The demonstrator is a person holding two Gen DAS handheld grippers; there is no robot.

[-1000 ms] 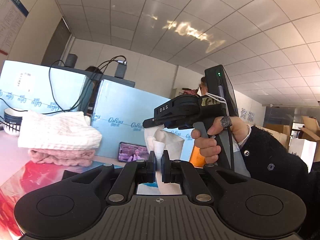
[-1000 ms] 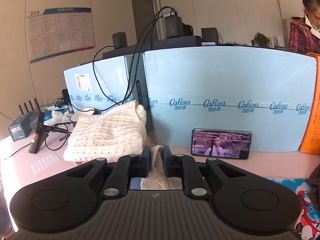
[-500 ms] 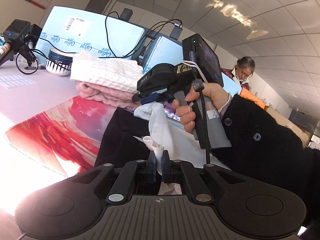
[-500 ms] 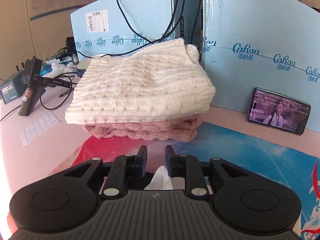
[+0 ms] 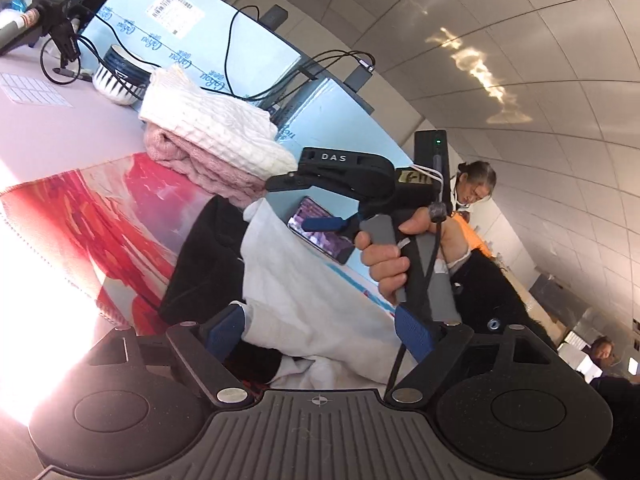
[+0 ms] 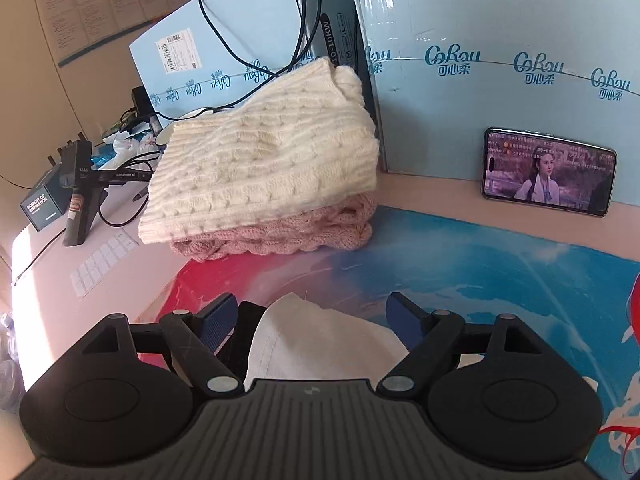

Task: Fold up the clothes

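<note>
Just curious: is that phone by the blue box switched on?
On. The phone leans against the blue box, its screen lit with a video.

Phone (image 6: 548,172) propped against the pale blue box (image 6: 500,40) far right, screen lit; striped bowl (image 5: 120,76) far left, black cables (image 6: 224,36) draped over boxes behind.

Left gripper (image 5: 320,330): my jaws, clamped on white garment (image 5: 312,300) second ago, now opening wide; cloth lies loose between blue pads (image 5: 414,334), no longer pinched. Right gripper (image 6: 310,322): jaws likewise opening, white cloth slack between them. Both my hands dropped from raised position toward printed mat (image 6: 480,272); garment lowered onto it, over black garment (image 5: 204,264). Left view rolled, ceiling tilted. Stacked sweaters (image 6: 264,168) now look closer in right view.
</note>
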